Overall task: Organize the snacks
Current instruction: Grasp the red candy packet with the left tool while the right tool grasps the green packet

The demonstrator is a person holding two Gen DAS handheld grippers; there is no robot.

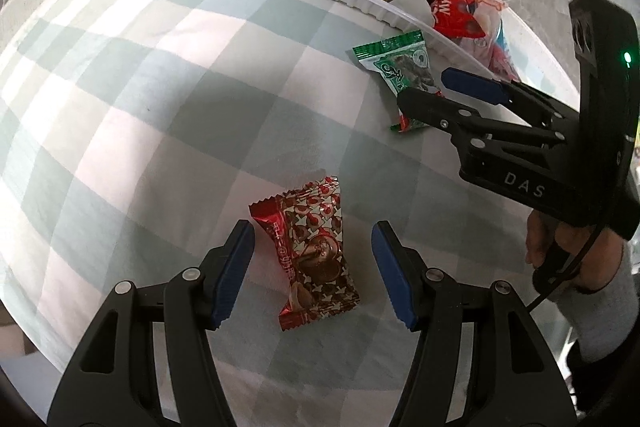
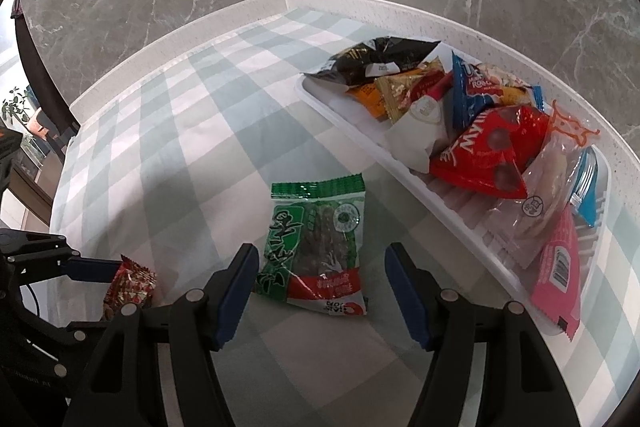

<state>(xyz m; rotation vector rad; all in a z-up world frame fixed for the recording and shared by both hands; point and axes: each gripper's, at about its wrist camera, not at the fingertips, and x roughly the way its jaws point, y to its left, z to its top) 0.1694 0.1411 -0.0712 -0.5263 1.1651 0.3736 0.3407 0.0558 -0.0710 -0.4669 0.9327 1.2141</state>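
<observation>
On the checked cloth [image 1: 120, 75], the left claw [image 1: 312, 275] gapes around a red candy [image 1: 316, 255], gripping nothing (right claw [image 2: 318, 291] likewise straddles a green packet [image 2: 316, 247], tray [image 2: 360, 131] at two o'clock)

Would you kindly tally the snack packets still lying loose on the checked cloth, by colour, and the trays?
Red-and-brown packet, between the open left claw fingers: 1
Green packet, between the open right claw fingers: 1
White tray, filled with snacks: 1
Total: 3
</observation>
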